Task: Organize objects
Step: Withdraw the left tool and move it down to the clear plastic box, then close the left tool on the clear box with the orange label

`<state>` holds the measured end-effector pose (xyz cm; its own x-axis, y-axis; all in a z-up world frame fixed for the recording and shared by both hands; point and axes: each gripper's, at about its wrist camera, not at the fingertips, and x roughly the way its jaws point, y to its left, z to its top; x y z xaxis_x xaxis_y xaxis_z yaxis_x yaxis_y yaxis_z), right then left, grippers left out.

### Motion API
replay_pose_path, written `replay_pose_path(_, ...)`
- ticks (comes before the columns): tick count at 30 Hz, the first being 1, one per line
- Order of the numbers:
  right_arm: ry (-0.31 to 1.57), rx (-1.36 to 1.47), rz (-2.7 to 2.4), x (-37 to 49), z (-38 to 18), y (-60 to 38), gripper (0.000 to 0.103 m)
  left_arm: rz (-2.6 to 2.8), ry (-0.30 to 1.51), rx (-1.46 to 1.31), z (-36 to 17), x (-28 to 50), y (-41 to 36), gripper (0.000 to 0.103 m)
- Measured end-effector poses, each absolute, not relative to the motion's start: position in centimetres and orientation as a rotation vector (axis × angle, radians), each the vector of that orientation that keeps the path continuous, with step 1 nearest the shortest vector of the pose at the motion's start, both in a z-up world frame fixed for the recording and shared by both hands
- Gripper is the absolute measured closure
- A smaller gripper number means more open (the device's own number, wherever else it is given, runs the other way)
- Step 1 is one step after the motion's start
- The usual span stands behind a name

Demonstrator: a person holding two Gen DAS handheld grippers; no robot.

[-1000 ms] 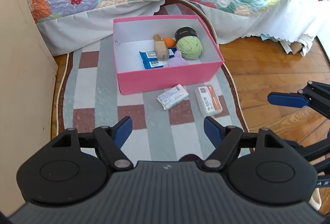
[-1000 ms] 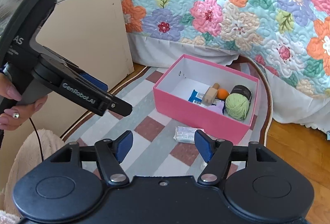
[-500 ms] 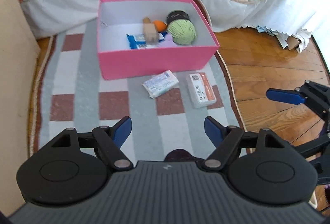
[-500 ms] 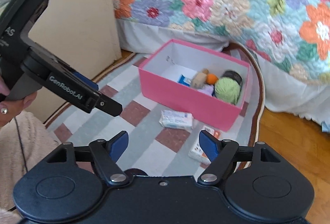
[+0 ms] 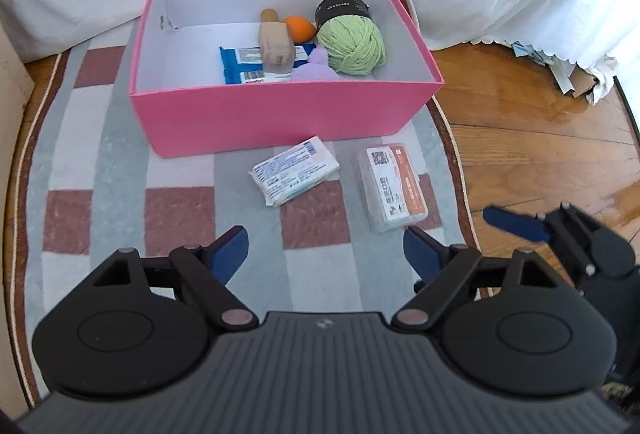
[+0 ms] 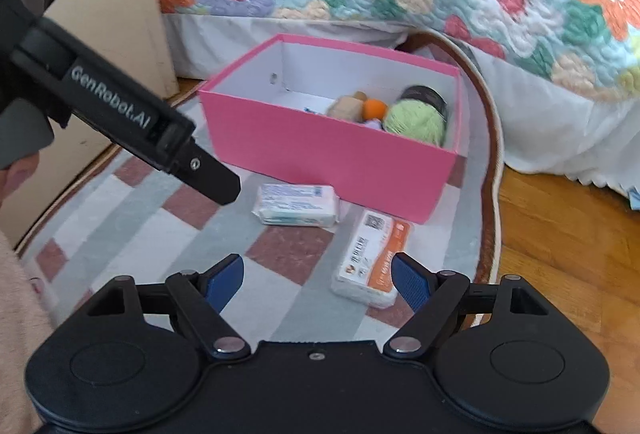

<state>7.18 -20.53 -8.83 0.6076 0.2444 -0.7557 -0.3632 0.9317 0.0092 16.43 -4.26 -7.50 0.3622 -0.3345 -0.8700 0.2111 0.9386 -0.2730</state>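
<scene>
Both tools are hanging spread with nothing between their pads, their jaws having just been opening: the left tool (image 5: 325, 256) low in the frame, the right tool (image 6: 318, 280) likewise. The tissue pack (image 5: 295, 176) and orange-labelled packet (image 5: 394, 188) are lying mid-frame on the rug (image 5: 100, 170), just before the pink box (image 5: 276, 114).

One pink box (image 5: 276, 114), two packets (image 5: 295, 171) on rug, one yarn ball (image 5: 352, 44)

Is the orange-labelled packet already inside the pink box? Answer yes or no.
No, the orange-labelled packet lies on the rug outside the pink box, beside the tissue pack.
</scene>
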Motion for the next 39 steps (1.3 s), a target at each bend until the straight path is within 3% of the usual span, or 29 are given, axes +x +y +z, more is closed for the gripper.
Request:
replay_pose_path(17, 0.813, -0.157, 0.344, 8.3, -13.6, -22.1, 0.019, -0.432, 1.222, -0.224, -13.5, 18.2, -8.4, 0.018)
replay_pose_path(27, 0.945, -0.123, 0.348, 11.7, -16.2, -23.0, 0.019, -0.424, 1.153, -0.275, -17.2, 19.1, -9.4, 0.021)
replay_pose_path(35, 0.956, -0.092, 0.331, 13.5, -17.3, -22.7, 0.019, -0.485, 1.103, -0.32, -18.0, 19.2, -9.9, 0.042)
replay_pose_path(39, 0.977, -0.075, 0.315, 14.0, -17.6, -22.7, 0.019, -0.521, 1.08, -0.329, -18.5, 19.3, -10.3, 0.058)
